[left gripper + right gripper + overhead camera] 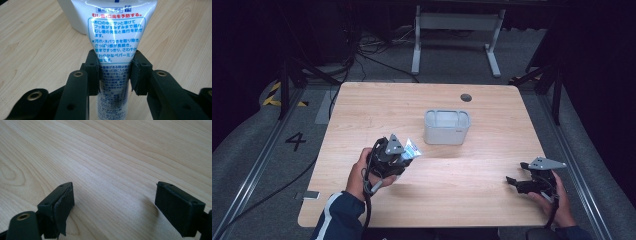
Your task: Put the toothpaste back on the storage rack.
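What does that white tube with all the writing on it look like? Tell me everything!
The tube is soft, shiny white plastic, wide and flat at one end, narrower toward the other. Blue and red Japanese print covers it, some inside a blue outline. The left tool is shut on it, a black pad pressing each side. In the high view it pokes out past the tool, above the wooden table, near the grey bin.

On the worktop (452, 185), the bin (447, 127) stands a little above the middle of the high view. Below and left of it, the left hand-held gripper (404, 156) sits over the worktop's left half, with the tube (413, 148) between its 2 jaws; the tube's free end points up and right toward the bin, near it but apart. In the left gripper view the tube (113, 42) rises before the bin (72, 17). The right hand-held gripper (512, 181) lies at the lower right, well apart from both, its jaws (113, 207) spread over bare worktop.
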Demonstrator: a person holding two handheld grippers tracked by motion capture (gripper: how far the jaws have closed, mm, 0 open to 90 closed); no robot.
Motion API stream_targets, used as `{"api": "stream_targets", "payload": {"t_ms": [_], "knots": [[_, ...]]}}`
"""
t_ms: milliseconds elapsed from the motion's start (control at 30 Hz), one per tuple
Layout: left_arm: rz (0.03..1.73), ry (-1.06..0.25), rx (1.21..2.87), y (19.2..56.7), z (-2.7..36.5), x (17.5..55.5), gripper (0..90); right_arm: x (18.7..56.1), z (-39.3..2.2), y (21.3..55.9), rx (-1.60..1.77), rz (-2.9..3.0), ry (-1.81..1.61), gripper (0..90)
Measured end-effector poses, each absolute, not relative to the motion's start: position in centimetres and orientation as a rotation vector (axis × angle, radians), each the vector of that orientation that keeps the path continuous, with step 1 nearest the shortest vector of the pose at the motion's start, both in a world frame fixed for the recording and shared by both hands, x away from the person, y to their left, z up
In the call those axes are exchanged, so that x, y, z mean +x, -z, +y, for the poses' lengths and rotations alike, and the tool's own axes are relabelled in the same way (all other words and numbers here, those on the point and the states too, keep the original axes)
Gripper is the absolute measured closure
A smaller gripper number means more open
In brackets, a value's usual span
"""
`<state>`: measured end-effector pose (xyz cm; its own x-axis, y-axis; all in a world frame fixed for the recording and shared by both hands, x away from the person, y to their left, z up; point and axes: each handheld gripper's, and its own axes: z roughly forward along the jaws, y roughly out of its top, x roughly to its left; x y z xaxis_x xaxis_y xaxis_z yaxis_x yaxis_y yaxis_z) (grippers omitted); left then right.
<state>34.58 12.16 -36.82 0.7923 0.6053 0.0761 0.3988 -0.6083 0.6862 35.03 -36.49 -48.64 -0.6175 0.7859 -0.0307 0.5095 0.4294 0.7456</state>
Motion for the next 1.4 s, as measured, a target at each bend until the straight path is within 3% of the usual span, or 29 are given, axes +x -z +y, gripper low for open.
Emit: {"api": "stream_targets", "payload": {"t_ms": [1400], "knots": [[0.633,-0.413,2.060,33.0,8.5,38.7,65.4,35.0,-36.5,48.6,1.109,2.310,-1.014,16.4]]}}
